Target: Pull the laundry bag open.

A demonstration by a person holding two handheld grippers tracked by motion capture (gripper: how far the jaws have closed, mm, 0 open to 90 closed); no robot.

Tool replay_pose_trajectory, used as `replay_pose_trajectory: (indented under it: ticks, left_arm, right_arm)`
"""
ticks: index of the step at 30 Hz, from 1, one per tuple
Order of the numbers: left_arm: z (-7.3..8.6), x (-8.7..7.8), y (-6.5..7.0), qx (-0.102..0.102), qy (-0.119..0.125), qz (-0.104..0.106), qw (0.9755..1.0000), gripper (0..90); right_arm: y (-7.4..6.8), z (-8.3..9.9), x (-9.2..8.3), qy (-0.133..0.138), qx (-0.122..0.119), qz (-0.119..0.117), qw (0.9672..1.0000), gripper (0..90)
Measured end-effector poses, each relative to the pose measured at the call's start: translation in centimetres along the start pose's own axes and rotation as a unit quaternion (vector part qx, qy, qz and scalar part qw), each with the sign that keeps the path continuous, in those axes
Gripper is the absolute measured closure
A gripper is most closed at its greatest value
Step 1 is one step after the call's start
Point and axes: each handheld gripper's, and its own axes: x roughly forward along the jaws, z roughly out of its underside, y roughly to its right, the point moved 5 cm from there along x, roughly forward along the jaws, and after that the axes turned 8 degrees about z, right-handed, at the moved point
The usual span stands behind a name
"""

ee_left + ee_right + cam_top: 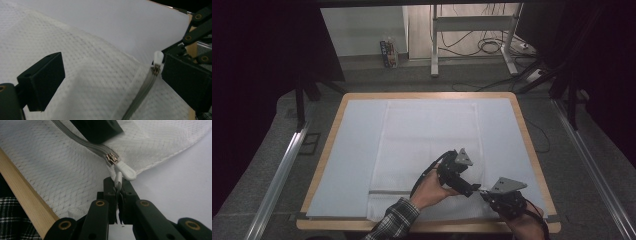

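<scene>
The white mesh cover [427, 150] lies flat down the middle of the surface, its grey zipper [387, 191] running left to right along the near end. The step in hand looks like working that zipper. The left hand-held gripper [474, 190] hovers over the cloth near the zipper's right end with its jaws spread wide and nothing between them; it would do well to press the fabric down just left of the slider, so the mesh does not bunch. The right hand-held gripper [117, 185] is pressed together on the small white pull tab [125, 171] at the near right; a pull kept level and in line with the teeth should run best.

The surface [532, 150] is wood-edged and covered by a pale sheet. Beyond it are a grey floor, a metal frame's legs [434, 45], loose cables [487, 47] and a small carton [388, 53] by the far wall.
</scene>
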Motion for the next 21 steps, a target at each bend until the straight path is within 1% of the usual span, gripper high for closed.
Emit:
replay_pose_trajectory:
  ticks: [1,2,5,7,9,13,14,17,18,19,20,21]
  left_arm:
    - [-0.1,0.2,0.0,0.008,-0.008,0.003,0.9999,4.8]
    - [-0.2,0.5,0.1,0.005,-0.005,0.004,1.0000,4.9]
    - [-0.3,1.1,0.3,0.012,-0.011,-0.001,0.9999,5.4]
    - [-0.3,1.4,0.4,0.014,-0.013,0.000,0.9998,5.4]
    - [-0.3,1.5,0.4,0.019,-0.014,-0.011,0.9997,5.4]
    - [-0.3,1.2,-0.1,0.016,-0.007,-0.030,0.9994,6.0]
    - [-0.2,1.0,-0.3,0.018,-0.008,-0.037,0.9991,6.9]
    - [-0.3,0.6,-0.6,0.012,-0.004,-0.041,0.9991,6.9]
    - [-0.2,0.3,-0.7,0.017,-0.010,-0.043,0.9989,6.9]
    - [-0.1,0.2,-0.7,0.015,-0.008,-0.040,0.9991,6.8]
    - [0.1,0.1,-0.7,0.017,-0.010,-0.036,0.9992,6.9]
    - [0.2,-0.1,-0.7,0.021,-0.015,-0.033,0.9991,7.4]
  right_arm:
    - [0.0,0.0,0.0,0.000,0.000,0.000,1.0000,84.8]
    - [0.0,0.0,0.0,0.000,0.000,0.000,1.0000,84.8]
    - [0.0,-0.1,0.0,0.001,-0.001,0.001,1.0000,84.8]
    - [-0.1,-0.1,0.0,0.002,0.000,0.002,1.0000,84.7]
    - [0.0,-0.1,0.0,0.001,-0.001,0.003,1.0000,84.7]
    - [-0.1,-0.1,0.0,0.001,0.000,0.003,1.0000,84.8]
    - [-0.1,-0.1,0.0,0.000,-0.001,0.003,1.0000,84.9]
    - [-0.1,-0.1,0.0,-0.002,-0.002,0.006,1.0000,84.8]
    - [-0.1,-0.1,0.0,-0.002,0.000,0.007,1.0000,84.9]
    - [0.0,-0.1,0.0,-0.001,0.000,0.007,1.0000,84.9]
    - [0.0,-0.1,-0.1,0.002,0.004,0.004,1.0000,84.9]
    - [0.0,-0.1,-0.1,0.002,0.002,0.005,1.0000,84.9]
